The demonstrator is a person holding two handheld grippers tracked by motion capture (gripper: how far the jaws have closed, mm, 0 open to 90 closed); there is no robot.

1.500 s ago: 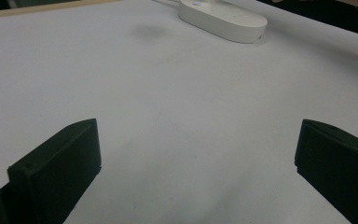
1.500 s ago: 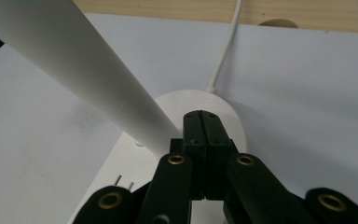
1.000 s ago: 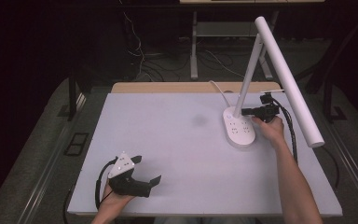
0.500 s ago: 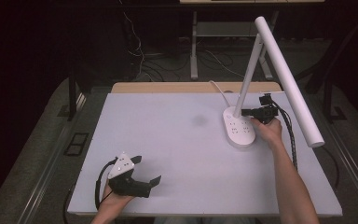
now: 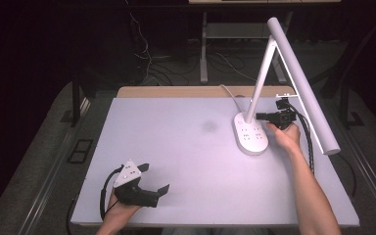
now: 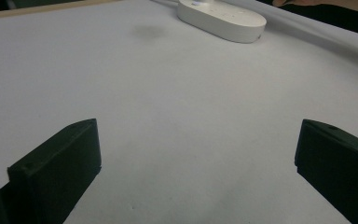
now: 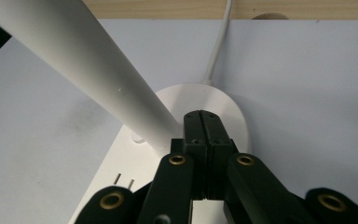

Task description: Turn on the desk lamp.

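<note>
A white desk lamp stands at the table's back right. Its oval base point(image 5: 250, 134) carries sockets, a slanted stem point(image 5: 260, 81) rises from it, and a long tube head point(image 5: 306, 88) hangs over the right side. My right gripper point(image 5: 258, 116) points left at the foot of the stem. Its jaws are shut together with nothing between them, the tip point(image 7: 203, 117) hovering over the base point(image 7: 228, 105) beside the stem point(image 7: 84, 60). My left gripper point(image 5: 155, 177) rests near the front left, jaws wide open and empty point(image 6: 196, 158). The base point(image 6: 221, 18) lies far ahead.
The lamp's white cable point(image 7: 219, 42) runs from the base over the wooden back edge point(image 5: 176, 91). A white mat point(image 5: 186, 147) covers the table. The lamp head overhangs my right forearm point(image 5: 308, 191). Dark floor and cables surround the table.
</note>
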